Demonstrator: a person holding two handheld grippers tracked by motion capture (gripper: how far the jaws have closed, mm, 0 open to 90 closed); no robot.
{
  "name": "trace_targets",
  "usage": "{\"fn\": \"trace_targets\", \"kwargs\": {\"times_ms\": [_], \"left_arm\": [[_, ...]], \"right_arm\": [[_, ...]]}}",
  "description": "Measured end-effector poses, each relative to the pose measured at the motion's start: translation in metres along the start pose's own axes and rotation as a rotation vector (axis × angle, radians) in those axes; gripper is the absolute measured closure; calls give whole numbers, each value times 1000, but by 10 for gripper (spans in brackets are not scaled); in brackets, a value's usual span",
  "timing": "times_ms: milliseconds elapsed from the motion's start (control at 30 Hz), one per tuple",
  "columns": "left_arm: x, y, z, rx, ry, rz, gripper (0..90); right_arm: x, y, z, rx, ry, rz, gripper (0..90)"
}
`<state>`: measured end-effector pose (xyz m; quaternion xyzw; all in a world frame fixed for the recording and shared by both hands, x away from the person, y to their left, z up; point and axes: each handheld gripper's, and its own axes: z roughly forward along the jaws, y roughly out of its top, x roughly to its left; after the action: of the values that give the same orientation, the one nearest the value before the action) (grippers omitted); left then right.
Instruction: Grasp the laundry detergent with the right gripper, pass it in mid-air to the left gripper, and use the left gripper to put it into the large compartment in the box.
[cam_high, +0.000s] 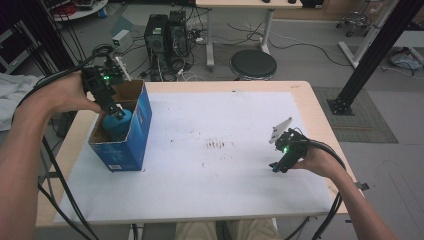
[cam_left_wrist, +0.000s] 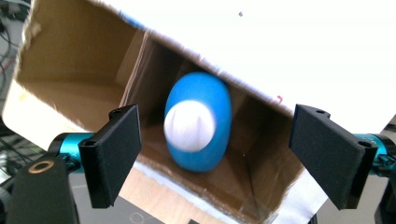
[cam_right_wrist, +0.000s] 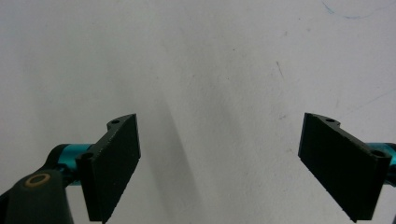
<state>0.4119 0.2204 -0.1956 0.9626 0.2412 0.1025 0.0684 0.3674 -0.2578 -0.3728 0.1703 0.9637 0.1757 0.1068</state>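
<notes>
Grippers: 2, one per hand. My left gripper (cam_high: 114, 109) is over the box at the surface's left end; my right gripper (cam_high: 278, 166) is low over the right side, near the front edge.
Left fingers: spread wide (cam_left_wrist: 114, 154), nothing between them, pointing into the box mouth; bottle sits past them, untouched.
Right fingers: also spread wide (cam_right_wrist: 114, 161), empty, aimed at bare white sheet.
Box: 1, blue cardboard box (cam_high: 135, 131) w/ brown inside, top open, standing on the left part of the surface.
Bottle: 1, blue bottle w/ white cap (cam_left_wrist: 198, 122), inside the box, cap end toward my left camera. Blurred.
Surface: wood-edged surface (cam_high: 310, 100) covered by a white sheet (cam_high: 225, 170); scuffs and small dark marks near the middle.
Room: grey floor; 2 PC towers (cam_high: 166, 37) beyond the far edge, 1 round black stool (cam_high: 252, 64), loose cables, 1 black frame post (cam_high: 372, 55) at right.
</notes>
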Motion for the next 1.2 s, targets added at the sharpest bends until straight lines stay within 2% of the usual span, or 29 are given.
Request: {"fn": "trace_targets", "kwargs": {"times_ms": [333,533,567,600,633,833,967,1200], "left_arm": [[-28,41,-10,-55,3,106,170],[-55,71,-2,-77,4,173,145],[-55,71,-2,-77,4,173,144],[-65,82,5,-79,-7,204,144],[-69,87,9,-77,-15,217,140],[-90,110,36,-81,-63,271,133],[-98,120,53,-61,-75,288,133],[-110,130,75,-56,-79,306,133]], "right_arm": [[0,1,0,0,-1,1,121],[1,2,3,3,6,-6,121],[1,2,3,3,6,-6,121],[1,2,3,3,7,-9,121],[1,2,3,4,6,-8,121],[0,1,3,6,5,-9,121],[-1,0,1,9,-1,-3,121],[-4,1,-4,0,-11,1,121]]}}
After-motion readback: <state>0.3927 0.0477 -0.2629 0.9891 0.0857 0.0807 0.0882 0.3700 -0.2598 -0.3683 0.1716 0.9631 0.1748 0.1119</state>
